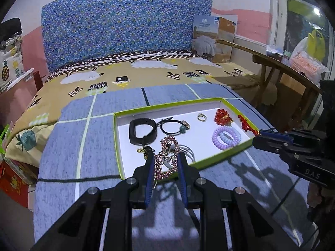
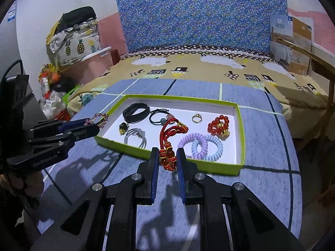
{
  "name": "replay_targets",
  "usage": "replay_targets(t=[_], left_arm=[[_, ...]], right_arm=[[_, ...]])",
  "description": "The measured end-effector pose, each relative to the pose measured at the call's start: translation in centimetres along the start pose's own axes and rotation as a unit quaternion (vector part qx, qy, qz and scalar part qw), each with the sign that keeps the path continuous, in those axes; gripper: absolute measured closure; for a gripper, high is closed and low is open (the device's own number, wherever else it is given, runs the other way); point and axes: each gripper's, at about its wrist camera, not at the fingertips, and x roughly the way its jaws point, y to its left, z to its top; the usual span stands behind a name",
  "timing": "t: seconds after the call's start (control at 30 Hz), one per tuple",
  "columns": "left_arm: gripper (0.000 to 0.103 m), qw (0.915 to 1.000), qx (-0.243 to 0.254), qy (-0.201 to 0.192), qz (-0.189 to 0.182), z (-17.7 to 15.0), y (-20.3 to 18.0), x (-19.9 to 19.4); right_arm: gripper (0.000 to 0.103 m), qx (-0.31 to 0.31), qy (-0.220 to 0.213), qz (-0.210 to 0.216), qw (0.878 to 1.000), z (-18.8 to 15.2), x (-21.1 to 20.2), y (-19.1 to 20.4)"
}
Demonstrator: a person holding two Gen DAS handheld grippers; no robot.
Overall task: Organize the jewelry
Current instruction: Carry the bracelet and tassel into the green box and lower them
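A green-rimmed white tray (image 1: 222, 154) (image 2: 240, 138) lies on the blue bedspread. My left gripper (image 1: 166, 159) is shut on a pink rhinestone hair clip (image 1: 167, 156), held above the tray's near edge; the clip also shows in the right wrist view (image 2: 98, 118). My right gripper (image 2: 166, 156) is shut on a red cord bracelet with beads (image 2: 170, 138), held over the tray's near rim; it also shows in the left wrist view (image 1: 247, 124). In the tray lie a black band (image 1: 142, 130), a black hair tie (image 1: 171, 125), a ring (image 2: 196, 118), red beads (image 2: 218, 126) and spiral hair ties (image 2: 201, 145).
A silver bangle set (image 2: 136, 138) and a small gold-black piece (image 2: 123, 127) lie at the tray's left. The bed carries a sheep-print sheet (image 1: 146, 75) and a blue headboard (image 1: 125, 27). A wooden bench (image 1: 282, 71) stands to the right, bags and boxes (image 2: 71, 39) to the left.
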Motion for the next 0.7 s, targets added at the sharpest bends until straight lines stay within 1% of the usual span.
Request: replay_targets(t=[0.27, 0.47, 0.7], left_arm=[[0.081, 0.9999, -0.002, 0.004, 0.011, 1.3, 1.1, 2.0], [0.081, 0.9998, -0.010, 0.012, 0.012, 1.7, 2.3, 3.3], [0.081, 0.9997, -0.007, 0.023, 0.000, 2.2, 2.3, 4.8]], right_arm=[[0.086, 0.001, 0.010, -0.005, 1.000, 1.4, 2.1, -0.8], [0.086, -0.001, 0.020, -0.010, 1.000, 2.3, 3.8, -1.2], [0.086, -0.002, 0.044, -0.012, 0.999, 2.7, 6.6, -1.5]])
